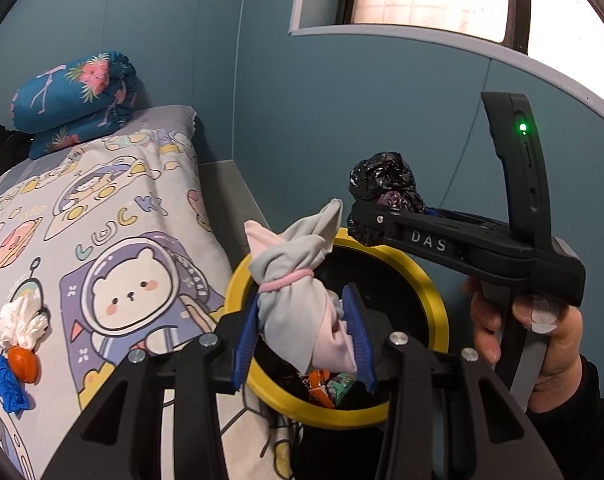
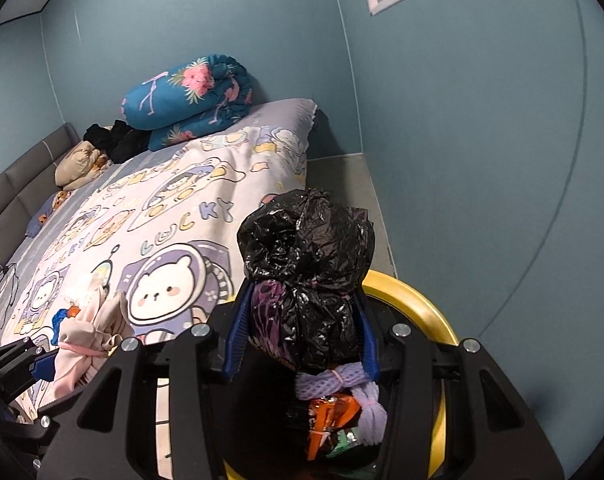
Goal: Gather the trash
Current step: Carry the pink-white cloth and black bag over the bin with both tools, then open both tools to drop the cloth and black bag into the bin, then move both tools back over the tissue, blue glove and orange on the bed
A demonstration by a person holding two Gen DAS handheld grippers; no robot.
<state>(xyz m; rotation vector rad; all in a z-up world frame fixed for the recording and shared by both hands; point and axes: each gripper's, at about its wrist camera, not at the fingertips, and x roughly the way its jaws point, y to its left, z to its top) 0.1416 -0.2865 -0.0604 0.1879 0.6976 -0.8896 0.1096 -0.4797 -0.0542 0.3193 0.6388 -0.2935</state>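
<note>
Risk: left claw (image 1: 302, 336) clamps cloth bundle (image 1: 302, 300), right claw (image 2: 302, 336) clamps black bag (image 2: 306, 280); early release misses the yellow-rimmed bin (image 1: 434, 292).

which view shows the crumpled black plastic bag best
The right wrist view: the crumpled black plastic bag fills the centre, close up. The left wrist view shows it small and farther off, in the other hand-held gripper.

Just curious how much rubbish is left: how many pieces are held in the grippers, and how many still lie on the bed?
Held in grippers: 2, cloth bundle, black bag
On bed: 3, white wad, orange piece, blue piece
Total: 5
</note>
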